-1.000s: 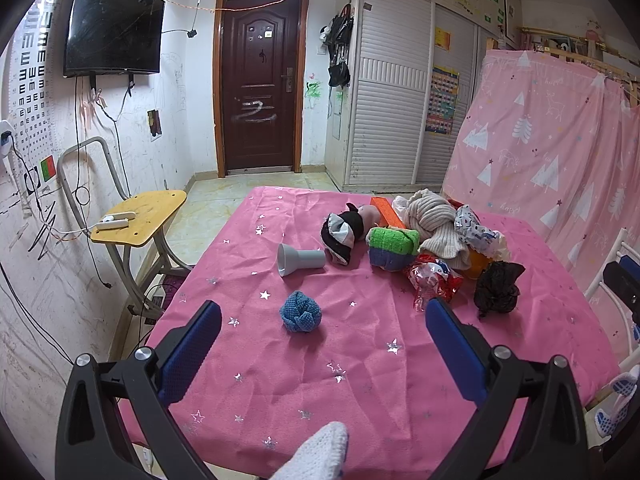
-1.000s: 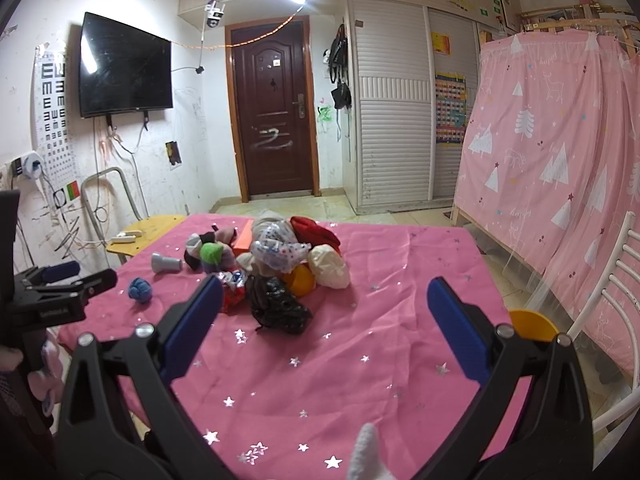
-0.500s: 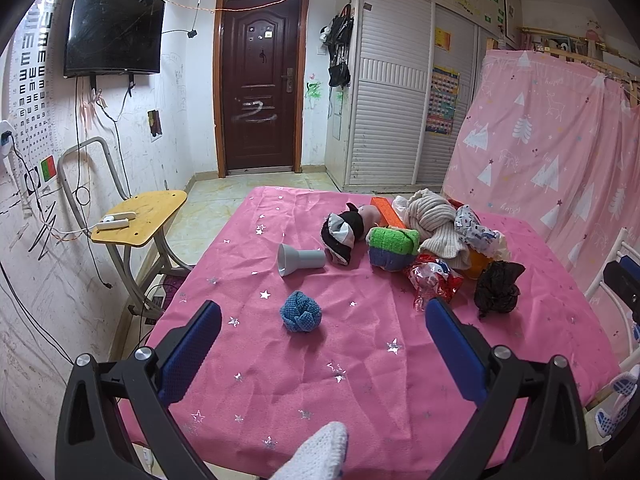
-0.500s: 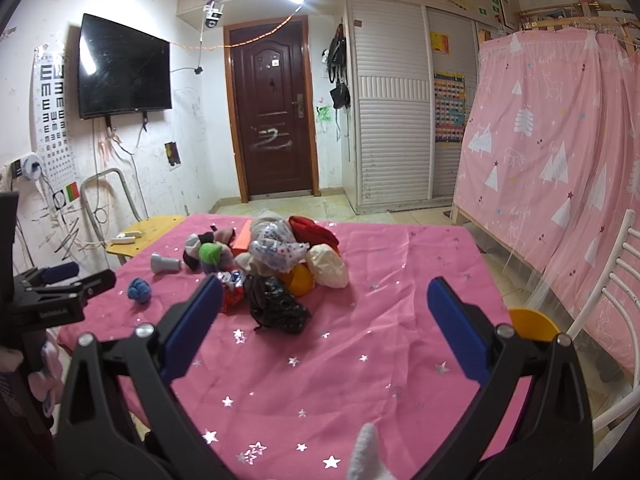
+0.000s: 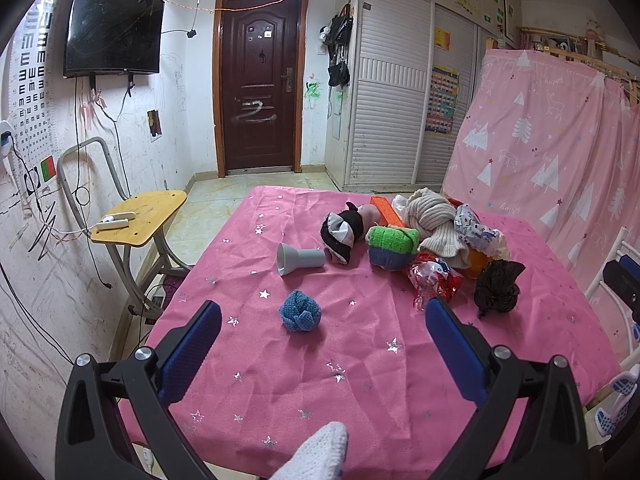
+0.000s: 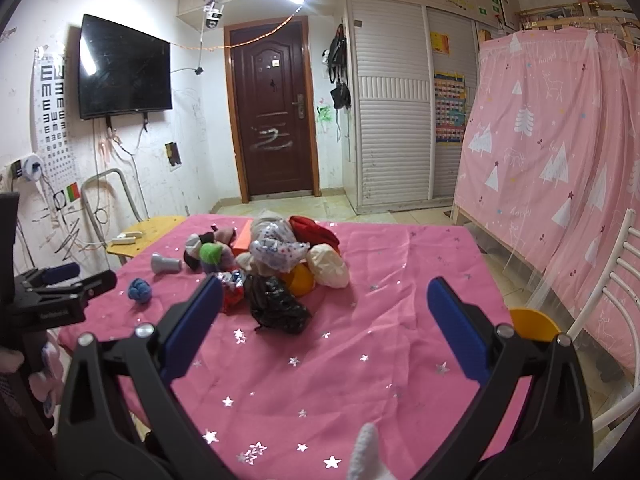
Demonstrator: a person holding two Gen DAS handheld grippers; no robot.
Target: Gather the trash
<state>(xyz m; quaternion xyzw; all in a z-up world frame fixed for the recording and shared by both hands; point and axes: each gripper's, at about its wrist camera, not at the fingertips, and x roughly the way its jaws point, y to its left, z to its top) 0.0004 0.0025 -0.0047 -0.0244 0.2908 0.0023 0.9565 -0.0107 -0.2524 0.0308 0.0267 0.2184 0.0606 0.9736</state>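
Both grippers, left gripper (image 5: 323, 334) and right gripper (image 6: 325, 306), gape empty above the tablecloth (image 5: 360, 360); black bag (image 5: 497, 288) looks knotted.

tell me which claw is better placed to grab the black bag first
Right, probably. The black bag lies close ahead of the open right claw, near its left finger. From the open left claw the bag sits farther off, beyond its right finger.
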